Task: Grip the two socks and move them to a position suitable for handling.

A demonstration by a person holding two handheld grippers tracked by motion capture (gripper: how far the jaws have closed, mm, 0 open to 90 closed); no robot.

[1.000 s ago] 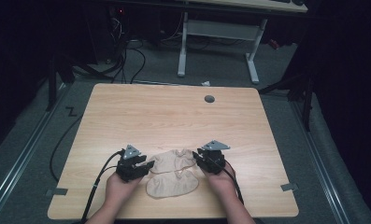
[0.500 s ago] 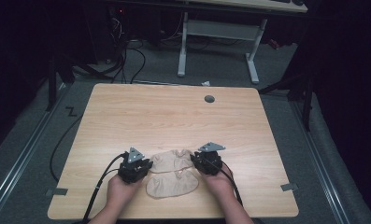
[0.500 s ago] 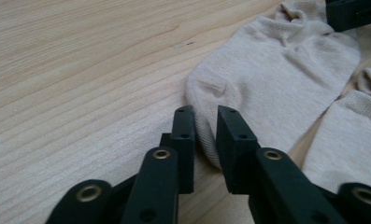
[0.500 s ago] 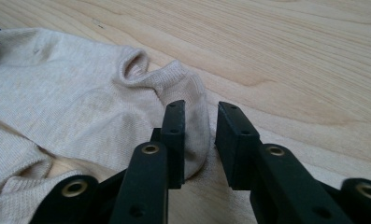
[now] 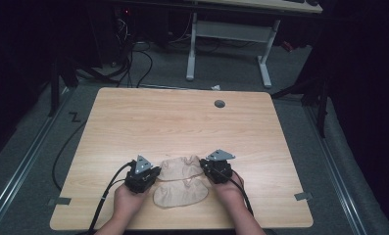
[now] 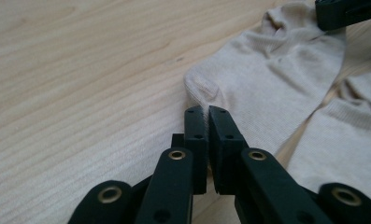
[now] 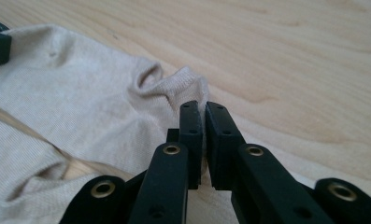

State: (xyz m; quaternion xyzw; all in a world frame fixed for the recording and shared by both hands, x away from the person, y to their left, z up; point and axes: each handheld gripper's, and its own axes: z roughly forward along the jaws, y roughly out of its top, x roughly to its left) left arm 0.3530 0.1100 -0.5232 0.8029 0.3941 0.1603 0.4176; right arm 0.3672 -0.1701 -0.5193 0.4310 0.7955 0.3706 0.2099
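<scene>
Socks pinched at both ends, near edge of table

Light wooden rectangular table (image 5: pixel 182 122) carries everything; a small dark round grommet (image 5: pixel 219 104) sits close to its far edge, right of centre. Two beige knit ankle socks lie near the near edge, around the middle. The farther beige sock (image 5: pixel 181 168) lies flat across, between the two grippers; the nearer beige sock (image 5: pixel 180 193) lies just beside it, toward the near edge, edges touching or almost.

Left black two-jaw gripper (image 6: pixel 205 112) has its jaws pressed together on the rounded left end of the farther sock (image 6: pixel 267 79), fabric nipped between the tips. Right black two-jaw gripper (image 7: pixel 203 108) is likewise clamped on the bunched right end of that sock (image 7: pixel 89 107), where the cloth is puckered into a fold. The nearer sock (image 6: pixel 346 140) shows at the right of the left gripper view. A hand (image 5: pixel 128 203) holds each gripper from the near edge, cables trailing back.
</scene>
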